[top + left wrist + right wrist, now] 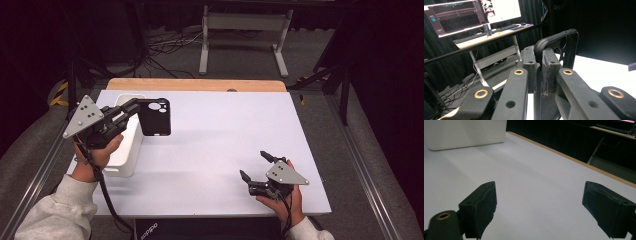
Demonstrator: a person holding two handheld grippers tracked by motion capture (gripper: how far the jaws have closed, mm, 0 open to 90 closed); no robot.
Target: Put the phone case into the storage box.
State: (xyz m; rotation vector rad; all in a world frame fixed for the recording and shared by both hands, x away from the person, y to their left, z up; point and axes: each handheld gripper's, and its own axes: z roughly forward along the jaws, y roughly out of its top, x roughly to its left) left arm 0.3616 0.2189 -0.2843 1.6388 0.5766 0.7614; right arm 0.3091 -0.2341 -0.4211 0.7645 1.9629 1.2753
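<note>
The phone case (155, 117) looks like matt black rubbery plastic. The bin (127, 150) is smooth white plastic. The counter (225, 140) is matt white with a wooden edge. The left tool (131, 109) has rough black pads (549, 67).

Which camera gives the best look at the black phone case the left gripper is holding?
The high view: the whole phone case shows there with its camera cutout, held above the table beside the white bin. The left gripper view shows one case edge pinched between the left gripper's jaws.
</note>
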